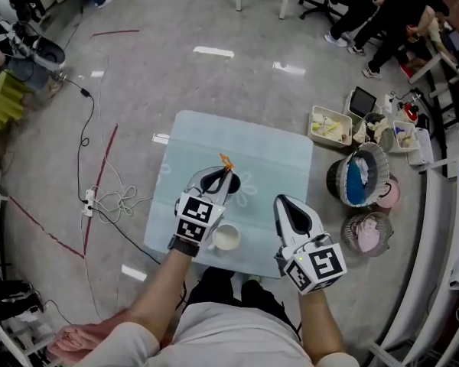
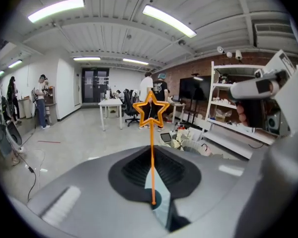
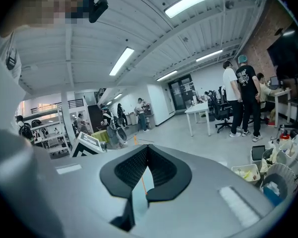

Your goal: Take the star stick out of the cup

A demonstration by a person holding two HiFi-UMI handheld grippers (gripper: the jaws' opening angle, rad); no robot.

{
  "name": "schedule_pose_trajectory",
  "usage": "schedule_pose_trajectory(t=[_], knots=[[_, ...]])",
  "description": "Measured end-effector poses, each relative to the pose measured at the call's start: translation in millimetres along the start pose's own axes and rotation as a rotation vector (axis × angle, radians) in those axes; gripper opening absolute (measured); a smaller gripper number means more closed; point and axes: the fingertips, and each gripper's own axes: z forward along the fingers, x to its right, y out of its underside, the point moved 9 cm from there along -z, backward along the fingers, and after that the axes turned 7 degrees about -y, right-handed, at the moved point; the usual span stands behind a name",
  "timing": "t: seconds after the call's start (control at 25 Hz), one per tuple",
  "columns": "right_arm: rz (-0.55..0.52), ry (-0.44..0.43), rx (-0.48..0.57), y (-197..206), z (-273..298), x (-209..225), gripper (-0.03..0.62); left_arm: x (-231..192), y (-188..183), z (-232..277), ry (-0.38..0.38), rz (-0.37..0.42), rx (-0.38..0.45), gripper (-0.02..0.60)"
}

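The orange star stick point(image 1: 226, 164) is out of the cup and pinched at its lower end by my left gripper point(image 1: 228, 177), which is shut on it. In the left gripper view the star stick point(image 2: 150, 111) stands straight up from the left gripper point(image 2: 152, 197). The white cup point(image 1: 227, 238) stands upright on the table beside the left gripper's marker cube. My right gripper point(image 1: 284, 202) hovers over the table's right front, shut with nothing in it. From the right gripper point(image 3: 145, 192) the stick's top point(image 3: 134, 139) shows beyond the jaws.
The table carries a light blue cloth point(image 1: 275, 151). On the floor to its right stand a basket with blue contents point(image 1: 359, 176), a pink basket point(image 1: 369, 233) and a tray point(image 1: 330, 126). Cables point(image 1: 99, 201) lie at the left. People point(image 1: 382, 6) stand far right.
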Motion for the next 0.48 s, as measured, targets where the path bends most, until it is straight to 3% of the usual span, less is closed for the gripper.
schedule_pose_trajectory(t=[0.48], knots=[[-0.088, -0.1, 0.059, -27.8, -46.0, -21.8, 0.011, 40.3, -52.2, -96.7, -0.097, -0.025, 0.149, 0.02]])
